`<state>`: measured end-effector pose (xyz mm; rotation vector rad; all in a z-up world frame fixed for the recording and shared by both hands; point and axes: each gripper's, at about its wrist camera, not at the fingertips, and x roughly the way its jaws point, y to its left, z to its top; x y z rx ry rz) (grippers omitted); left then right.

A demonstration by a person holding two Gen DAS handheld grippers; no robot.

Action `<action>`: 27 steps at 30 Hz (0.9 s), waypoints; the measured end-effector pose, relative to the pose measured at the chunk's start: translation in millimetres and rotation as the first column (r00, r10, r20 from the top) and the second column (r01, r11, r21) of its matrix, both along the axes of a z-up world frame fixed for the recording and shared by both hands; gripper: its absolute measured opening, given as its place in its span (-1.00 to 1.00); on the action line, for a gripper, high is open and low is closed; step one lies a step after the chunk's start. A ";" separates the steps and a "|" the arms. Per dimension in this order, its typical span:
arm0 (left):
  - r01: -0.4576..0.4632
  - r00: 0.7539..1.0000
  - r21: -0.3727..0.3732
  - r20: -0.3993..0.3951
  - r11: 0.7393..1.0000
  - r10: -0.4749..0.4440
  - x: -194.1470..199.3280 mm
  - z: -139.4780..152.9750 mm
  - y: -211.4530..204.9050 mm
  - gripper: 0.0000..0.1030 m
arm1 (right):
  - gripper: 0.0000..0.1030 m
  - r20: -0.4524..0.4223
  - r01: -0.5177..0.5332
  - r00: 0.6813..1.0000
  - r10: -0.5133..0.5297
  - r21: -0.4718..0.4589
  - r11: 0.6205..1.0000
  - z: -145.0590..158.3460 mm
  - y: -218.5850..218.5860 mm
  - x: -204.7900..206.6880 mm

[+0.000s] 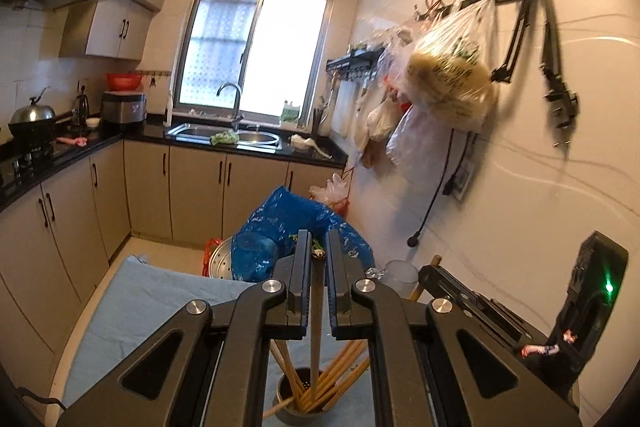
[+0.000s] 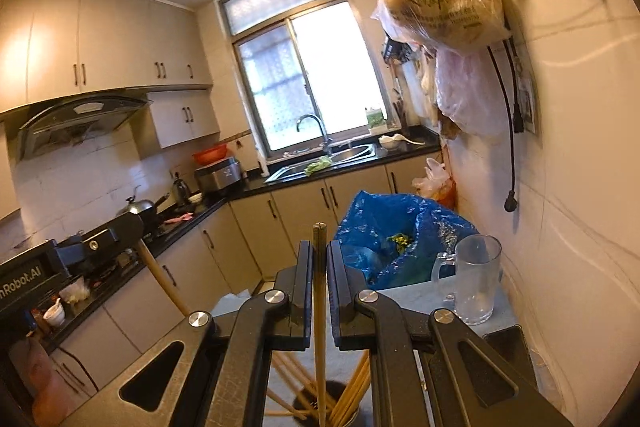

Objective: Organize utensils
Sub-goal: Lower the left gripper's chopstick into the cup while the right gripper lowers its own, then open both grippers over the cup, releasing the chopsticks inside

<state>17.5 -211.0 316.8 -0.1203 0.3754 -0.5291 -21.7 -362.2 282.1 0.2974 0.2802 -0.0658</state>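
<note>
Two slim wooden chopsticks (image 1: 317,311) (image 2: 319,307), each pinched between jaws.

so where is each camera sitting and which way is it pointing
Left wrist: sits on the left tool, facing the window and sink, slightly downward; its fingers pinch one chopstick over a cup; the right tool shows at right.
Right wrist: sits on the right tool, same heading; it pinches a chopstick; the left tool shows at left.
Shared: window, blue bag, chopstick cup.
</note>
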 end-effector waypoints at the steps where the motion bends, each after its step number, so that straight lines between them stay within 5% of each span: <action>1: 0.000 1.000 0.003 -0.016 1.000 0.000 6.3 -5.1 -3.6 -0.88 | -0.86 -0.008 0.005 1.000 -0.005 0.000 1.000 -5.6 -1.4 4.2; 10: 0.012 0.990 0.058 -0.142 0.998 -0.004 34.7 -51.2 -22.5 -0.87 | -0.86 -0.143 -0.012 0.990 0.020 0.054 0.998 -64.9 -14.7 24.9; 16: 0.022 0.993 0.066 -0.121 0.998 -0.014 19.0 -51.4 -17.5 -0.86 | -0.79 -0.175 -0.005 0.984 0.019 0.084 0.996 -77.2 -20.5 27.7; 21: 0.026 0.996 0.063 -0.092 0.998 -0.020 -3.6 -40.7 -7.0 -0.42 | -0.41 -0.170 -0.002 0.985 0.014 0.072 0.997 -73.9 -17.7 18.0; 27: 0.029 0.998 0.046 -0.048 0.999 -0.027 -38.6 -25.7 13.7 -0.24 | -0.24 -0.149 0.012 0.989 -0.003 0.062 0.998 -64.3 -18.0 -6.3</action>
